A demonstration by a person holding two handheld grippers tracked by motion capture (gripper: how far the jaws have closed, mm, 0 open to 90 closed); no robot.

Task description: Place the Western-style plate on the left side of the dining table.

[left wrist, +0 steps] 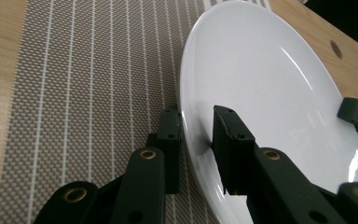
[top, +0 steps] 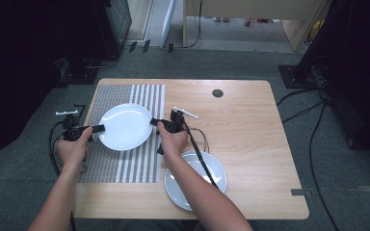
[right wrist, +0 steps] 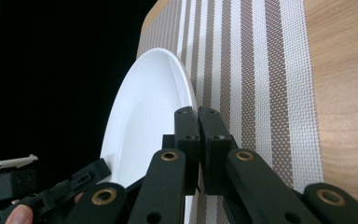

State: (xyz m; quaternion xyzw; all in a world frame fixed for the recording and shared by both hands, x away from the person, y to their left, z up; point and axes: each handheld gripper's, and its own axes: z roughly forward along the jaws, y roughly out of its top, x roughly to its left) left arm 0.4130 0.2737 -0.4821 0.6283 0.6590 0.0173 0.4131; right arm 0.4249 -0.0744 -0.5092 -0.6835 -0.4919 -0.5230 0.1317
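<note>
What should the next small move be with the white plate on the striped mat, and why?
Probably shut the left claw on the round white ceramic plate before lifting. Its jaws straddle the rim with a gap showing, while the right claw looks shut on the opposite rim. The plate sits on the grey striped woven placemat.

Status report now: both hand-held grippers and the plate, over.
Left hand-held gripper open astride plate rim. Right hand-held gripper shut on opposite rim. Second plate nearby, not blocking.
</note>
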